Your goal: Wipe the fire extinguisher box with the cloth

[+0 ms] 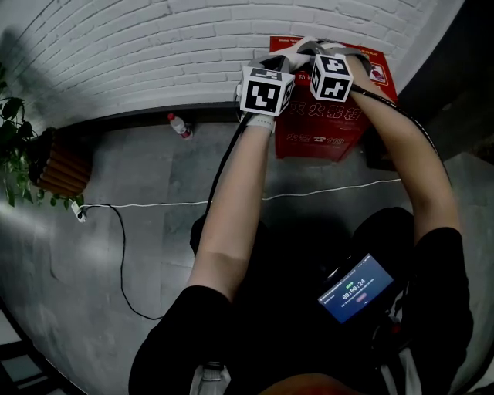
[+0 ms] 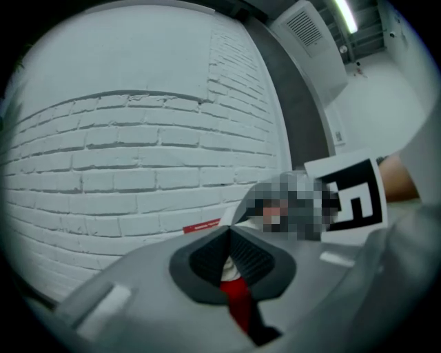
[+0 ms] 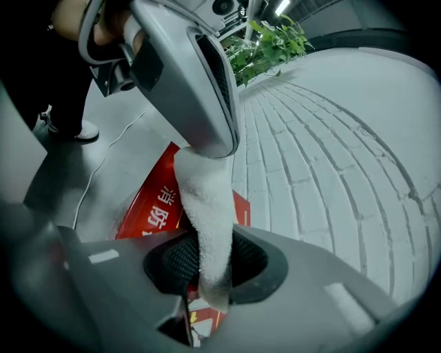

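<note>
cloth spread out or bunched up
Bunched: the cloth is a narrow strip pulled between the left claw and the right claw, both shut on it.

A white brick wall (image 1: 154,54) is filling the top of the head view, with a dark strip (image 1: 131,117) running along its foot. Below it a grey floor (image 1: 116,247) is spreading across the frame — a white cable (image 1: 154,205) is trailing over it from the left, and a small plastic bottle (image 1: 179,126) is lying against the wall's base. At the far left a leafy plant (image 1: 14,146) is standing beside a slatted brown pot (image 1: 65,166). In the upper right of the left gripper view, a strip light (image 2: 344,15) is glowing near a vent (image 2: 306,31).
</note>
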Tool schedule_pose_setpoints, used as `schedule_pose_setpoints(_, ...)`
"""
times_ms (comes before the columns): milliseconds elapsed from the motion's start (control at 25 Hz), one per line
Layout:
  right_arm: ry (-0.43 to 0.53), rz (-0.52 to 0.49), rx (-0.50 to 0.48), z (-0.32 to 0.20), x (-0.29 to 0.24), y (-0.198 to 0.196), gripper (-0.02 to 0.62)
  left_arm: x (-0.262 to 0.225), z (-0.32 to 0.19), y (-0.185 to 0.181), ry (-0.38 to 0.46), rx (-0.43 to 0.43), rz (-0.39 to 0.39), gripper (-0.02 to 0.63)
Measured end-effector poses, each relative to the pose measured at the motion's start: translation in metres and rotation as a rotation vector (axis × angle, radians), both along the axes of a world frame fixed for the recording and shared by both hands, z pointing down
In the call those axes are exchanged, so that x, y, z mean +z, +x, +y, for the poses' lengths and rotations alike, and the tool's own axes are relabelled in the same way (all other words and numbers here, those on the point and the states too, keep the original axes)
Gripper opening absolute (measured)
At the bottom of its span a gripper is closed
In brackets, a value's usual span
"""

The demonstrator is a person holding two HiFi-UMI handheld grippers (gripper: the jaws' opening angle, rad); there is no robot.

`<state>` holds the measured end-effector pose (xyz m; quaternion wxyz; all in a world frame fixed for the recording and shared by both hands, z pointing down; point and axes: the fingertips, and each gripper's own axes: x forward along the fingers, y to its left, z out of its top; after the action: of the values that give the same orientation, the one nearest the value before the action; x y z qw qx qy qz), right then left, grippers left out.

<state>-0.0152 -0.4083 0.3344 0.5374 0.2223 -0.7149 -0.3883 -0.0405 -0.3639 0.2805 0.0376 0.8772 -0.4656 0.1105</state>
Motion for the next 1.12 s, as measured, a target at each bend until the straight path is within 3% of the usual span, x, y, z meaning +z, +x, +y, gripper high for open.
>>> schedule_pose_setpoints(680,-0.021,0.025,0.184,0.016,-0.007,0.158,0.089,-0.001,0.015,0.094,0.038,0.124,-0.029,0.000)
schedule_pose_setpoints(1120,-0.016,0.069,0.270,0.031,-0.004,0.232,0.089,0.006,0.021,0.123,0.047,0.164,-0.050,0.000)
